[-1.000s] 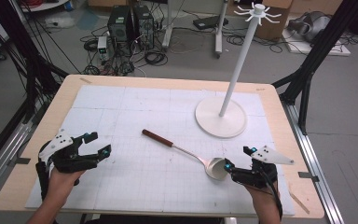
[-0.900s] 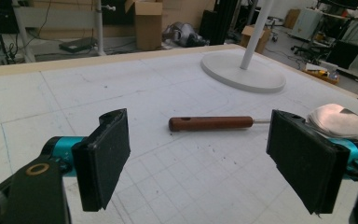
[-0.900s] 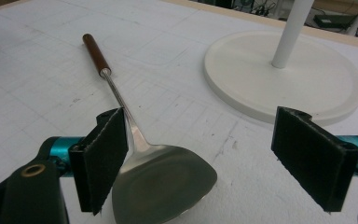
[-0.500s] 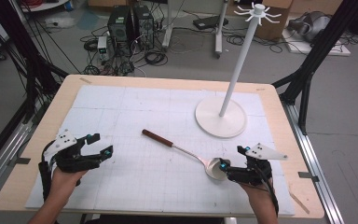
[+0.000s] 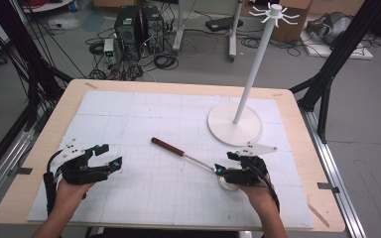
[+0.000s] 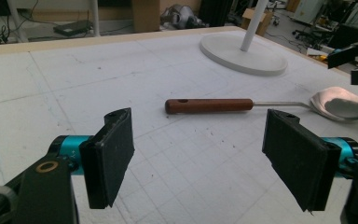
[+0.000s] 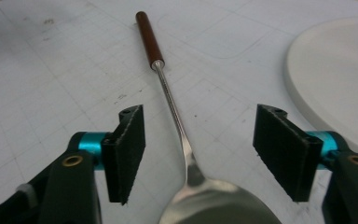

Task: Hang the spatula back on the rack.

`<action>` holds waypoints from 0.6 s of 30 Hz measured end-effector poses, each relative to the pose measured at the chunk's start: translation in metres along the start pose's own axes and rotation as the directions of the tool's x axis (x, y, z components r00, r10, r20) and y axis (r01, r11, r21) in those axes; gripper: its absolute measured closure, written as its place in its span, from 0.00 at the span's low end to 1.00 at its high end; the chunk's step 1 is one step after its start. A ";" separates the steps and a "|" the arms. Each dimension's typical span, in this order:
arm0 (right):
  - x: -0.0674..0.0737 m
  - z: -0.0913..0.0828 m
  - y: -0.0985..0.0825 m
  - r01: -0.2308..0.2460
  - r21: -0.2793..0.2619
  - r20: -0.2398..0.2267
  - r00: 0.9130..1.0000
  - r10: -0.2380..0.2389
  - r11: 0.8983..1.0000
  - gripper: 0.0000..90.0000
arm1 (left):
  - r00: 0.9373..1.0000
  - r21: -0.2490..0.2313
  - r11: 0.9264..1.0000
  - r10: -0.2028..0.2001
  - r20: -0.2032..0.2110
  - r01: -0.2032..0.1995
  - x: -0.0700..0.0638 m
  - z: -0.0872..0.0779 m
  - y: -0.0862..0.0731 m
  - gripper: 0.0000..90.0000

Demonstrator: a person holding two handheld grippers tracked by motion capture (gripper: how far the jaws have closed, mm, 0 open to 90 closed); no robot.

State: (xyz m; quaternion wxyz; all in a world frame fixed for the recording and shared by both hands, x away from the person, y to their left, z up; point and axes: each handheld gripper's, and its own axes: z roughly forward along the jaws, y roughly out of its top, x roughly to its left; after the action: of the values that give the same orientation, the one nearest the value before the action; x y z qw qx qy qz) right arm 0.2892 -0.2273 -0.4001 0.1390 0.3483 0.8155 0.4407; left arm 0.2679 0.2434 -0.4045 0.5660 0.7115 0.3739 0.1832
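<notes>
Item 1, table point(image 5: 39, 148): a pale wooden top is sitting across the middle of the high view, carrying a white gridded mat point(image 5: 144, 124) that is covering most of its surface.

Item 2, ladle point(image 5: 186, 153): a long utensil is lying flat on the mat, just right of centre in the high view. Its dark brown wooden handle point(image 5: 167, 147) is pointing toward the upper left of the frame, its thin metal shaft is running down to the right, and its shiny bowl point(image 5: 226, 182) is resting under the right gripper. In the left gripper view the ladle point(image 6: 261, 103) is lying crosswise beyond the jaws, bowl at the right edge of the frame. In the right gripper view the ladle point(image 7: 168, 93) is running up the middle of the frame, bowl at the bottom centre.

Item 3, stand point(image 5: 235, 124): a white pole on a round white base is standing upright at the upper right of the mat, with small hooks spreading from its top.

Item 4, left gripper point(image 5: 106, 157): it is sitting at the lower left of the high view, held in the person's left hand point(image 5: 72, 188), pointing right. Its jaws are standing wide apart, holding nothing.

Item 5, right gripper point(image 5: 226, 163): it is sitting at the lower right of the high view, held in the right hand point(image 5: 258, 193), pointing left. Its jaws are standing apart on either side of the ladle's neck, not touching it.

Item 6, floor beyond the table: computer towers point(image 5: 139, 27) and loose cables are lying at the top of the high view.
</notes>
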 end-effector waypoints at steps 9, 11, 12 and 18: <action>-0.002 0.030 0.013 0.048 0.118 -0.056 0.998 -0.041 0.992 0.54 | 1.000 0.008 1.000 -0.007 -0.006 0.007 0.001 0.001 0.000 0.28; -0.002 0.035 0.013 0.055 0.131 -0.065 0.997 -0.047 0.990 0.51 | 1.000 0.011 1.000 -0.006 0.000 0.006 0.001 0.002 -0.001 0.28; -0.002 0.038 0.013 0.055 0.137 -0.068 0.997 -0.046 0.989 0.50 | 1.000 0.012 1.000 -0.009 0.000 0.009 0.001 0.002 -0.001 0.28; 0.000 0.053 0.021 0.097 0.192 -0.080 0.993 -0.083 0.977 0.41 | 1.000 0.011 1.000 -0.013 0.001 0.013 0.001 0.003 -0.001 0.28</action>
State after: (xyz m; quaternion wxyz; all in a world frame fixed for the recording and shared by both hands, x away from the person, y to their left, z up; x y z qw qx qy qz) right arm 0.3265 -0.1865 -0.4138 0.0948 0.3069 0.8743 0.3639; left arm 0.2706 0.2423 -0.4063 0.5636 0.7121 0.3793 0.1771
